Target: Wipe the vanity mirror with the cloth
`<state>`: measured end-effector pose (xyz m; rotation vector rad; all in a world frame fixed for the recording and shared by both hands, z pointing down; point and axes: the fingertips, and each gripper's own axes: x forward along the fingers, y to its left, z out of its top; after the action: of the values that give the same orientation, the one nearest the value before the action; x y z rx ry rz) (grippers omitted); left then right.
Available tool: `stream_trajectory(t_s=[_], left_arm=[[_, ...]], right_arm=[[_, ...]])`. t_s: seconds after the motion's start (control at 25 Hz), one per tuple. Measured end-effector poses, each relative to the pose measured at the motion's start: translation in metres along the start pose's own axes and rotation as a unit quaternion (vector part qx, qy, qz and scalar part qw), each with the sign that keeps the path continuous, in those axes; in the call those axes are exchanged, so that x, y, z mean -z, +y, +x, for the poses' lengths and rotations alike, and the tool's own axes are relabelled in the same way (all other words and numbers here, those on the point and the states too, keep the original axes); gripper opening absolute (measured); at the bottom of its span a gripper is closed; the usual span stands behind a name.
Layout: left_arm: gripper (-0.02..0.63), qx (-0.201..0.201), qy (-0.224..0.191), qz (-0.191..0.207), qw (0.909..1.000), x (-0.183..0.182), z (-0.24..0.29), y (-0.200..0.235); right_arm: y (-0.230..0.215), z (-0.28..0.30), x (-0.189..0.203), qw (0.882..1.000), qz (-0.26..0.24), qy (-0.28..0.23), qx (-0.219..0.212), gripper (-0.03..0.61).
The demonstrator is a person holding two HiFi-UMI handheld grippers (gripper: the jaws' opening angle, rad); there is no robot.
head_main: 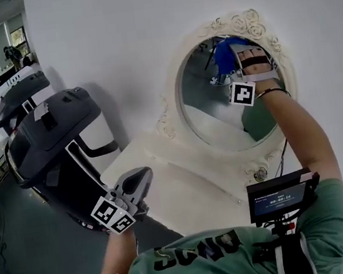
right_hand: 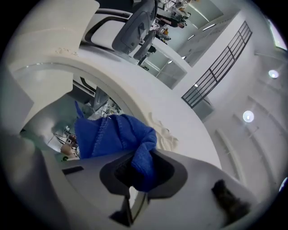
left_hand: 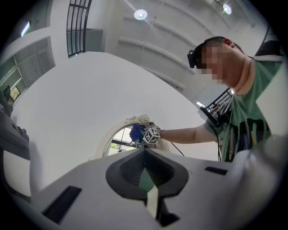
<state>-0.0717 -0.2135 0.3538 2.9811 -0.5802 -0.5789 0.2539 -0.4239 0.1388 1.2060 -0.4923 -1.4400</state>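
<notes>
An oval vanity mirror (head_main: 217,104) in an ornate cream frame leans against the white wall. My right gripper (head_main: 235,61) is shut on a blue cloth (head_main: 228,54) and presses it to the glass near the mirror's upper right. In the right gripper view the blue cloth (right_hand: 118,139) bunches between the jaws and spreads over the mirror glass (right_hand: 54,112). My left gripper (head_main: 140,178) hangs low at the left, away from the mirror, its jaws together with nothing in them. From the left gripper view the mirror (left_hand: 123,137) and cloth (left_hand: 136,132) are small and far off.
The mirror stands on a white tabletop (head_main: 163,166). Dark grey office chairs (head_main: 50,128) stand close at the left. A small monitor (head_main: 281,197) is mounted on my chest. A cable (head_main: 282,155) hangs by the mirror's lower right.
</notes>
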Motion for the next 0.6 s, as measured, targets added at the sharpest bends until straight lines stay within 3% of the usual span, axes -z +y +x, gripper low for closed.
stream_trajectory(t_s=[0.16,0.36,0.6], left_arm=[[0.011,0.002,-0.006,0.002,1.0,-0.007,0.001,-0.003],[0.011,-0.002,-0.006,0.001,1.0,-0.011,-0.006,-0.001],[0.011,-0.004,-0.001,-0.009,1.0,-0.001,0.002,0.006]], right_arm=[[-0.013,0.012,0.024,0.999,-0.011,0.032,0.005,0.046],[-0.014,0.013,0.027,0.999,-0.012,0.048,0.006,0.045],[-0.007,0.012,0.023,0.999,0.015,0.04,0.019,0.044]])
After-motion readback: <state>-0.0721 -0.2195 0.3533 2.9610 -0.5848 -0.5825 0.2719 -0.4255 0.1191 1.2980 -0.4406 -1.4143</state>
